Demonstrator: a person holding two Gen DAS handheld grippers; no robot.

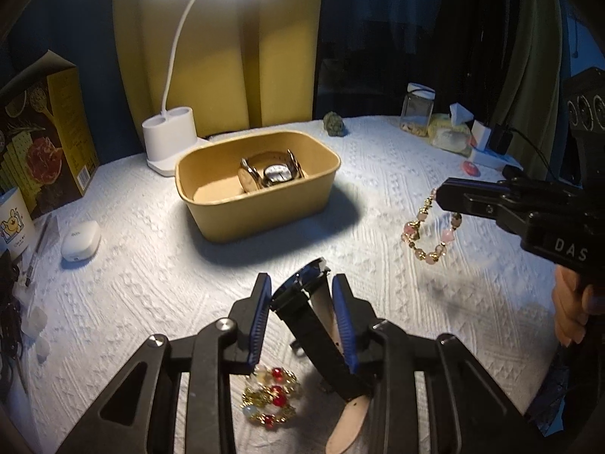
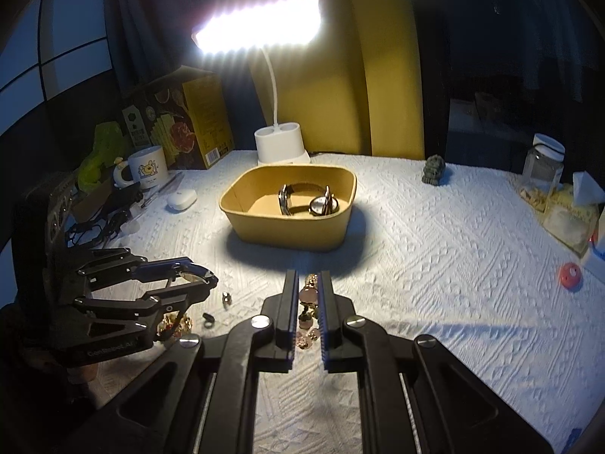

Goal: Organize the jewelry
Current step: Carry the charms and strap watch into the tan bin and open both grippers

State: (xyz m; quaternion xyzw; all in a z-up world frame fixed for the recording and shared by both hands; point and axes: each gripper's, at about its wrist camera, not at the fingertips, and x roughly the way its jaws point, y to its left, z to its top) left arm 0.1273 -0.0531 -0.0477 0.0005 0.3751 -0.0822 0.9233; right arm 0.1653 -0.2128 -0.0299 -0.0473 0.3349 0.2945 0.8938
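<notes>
Between my left fingers [image 1: 301,291] sits a black-strapped watch [image 1: 302,295], case tilted up, strap trailing toward me, pinched narrowly and lifted off the white textured worktop [image 1: 132,283]. My right fingers [image 2: 307,283] are nearly closed on a pink-and-gold bead bracelet [image 1: 429,232], which dangles clear of the cloth. Below my left fingers lies a red-and-gold bracelet [image 1: 270,397]. Farther off, the tan box [image 1: 257,183] holds two watches [image 1: 270,172] under the white desk lamp [image 1: 170,132].
</notes>
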